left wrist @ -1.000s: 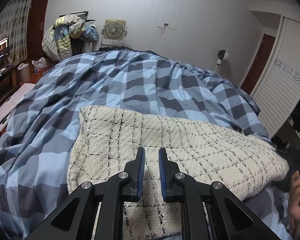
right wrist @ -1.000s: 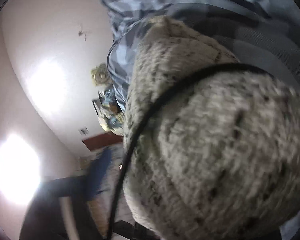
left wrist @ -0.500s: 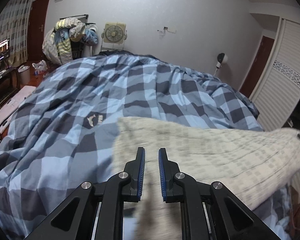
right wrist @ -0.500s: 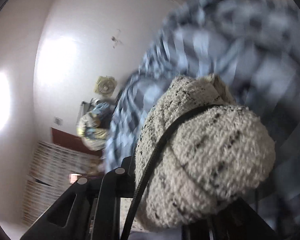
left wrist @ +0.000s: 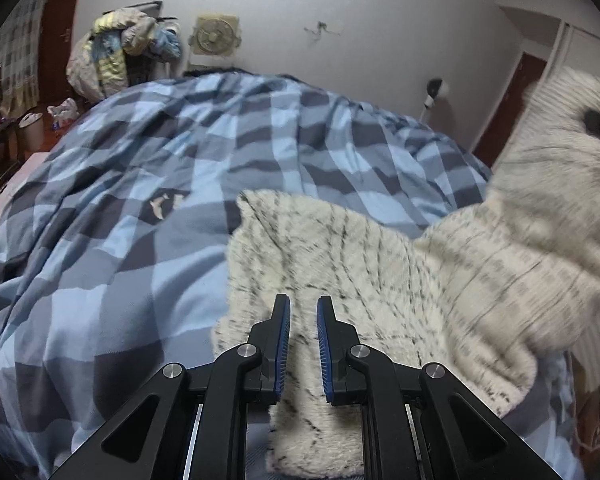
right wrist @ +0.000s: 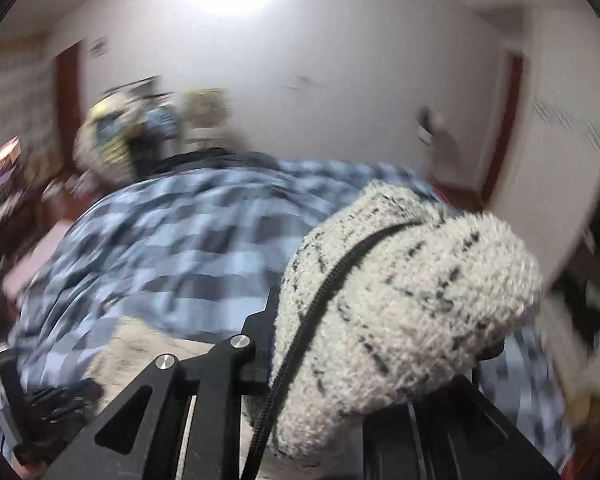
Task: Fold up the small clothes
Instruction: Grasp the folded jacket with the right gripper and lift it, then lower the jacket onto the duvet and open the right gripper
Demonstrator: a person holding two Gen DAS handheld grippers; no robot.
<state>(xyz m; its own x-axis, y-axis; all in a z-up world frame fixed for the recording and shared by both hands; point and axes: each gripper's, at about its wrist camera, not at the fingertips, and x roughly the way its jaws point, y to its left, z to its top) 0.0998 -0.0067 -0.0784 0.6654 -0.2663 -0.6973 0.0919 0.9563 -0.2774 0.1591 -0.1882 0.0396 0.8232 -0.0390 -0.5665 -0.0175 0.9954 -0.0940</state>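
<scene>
On a bed spread with a blue checked duvet (left wrist: 172,184), a cream knitted garment (left wrist: 340,264) crossed by thin dark lines is pulled up off the covers. A second ago it lay flat and wide across the duvet; now its left edge sits well to the right of where it was, baring a small printed motif (left wrist: 162,202) on the duvet left of the garment, while its right side rises in a thick roll toward the upper right of the left wrist view.

The left hand-held gripper (left wrist: 303,312) hovers over the garment's near edge where it hovered before, its blue-padded jaws almost together, a narrow gap between them and nothing caught in it.

The right hand-held gripper (right wrist: 384,332) is buried under a bunched fold of the garment, a black zip (right wrist: 324,296) running across the bundle; its jaws, which have just been closing, are clamped on the knit. Its view is blurred.
</scene>
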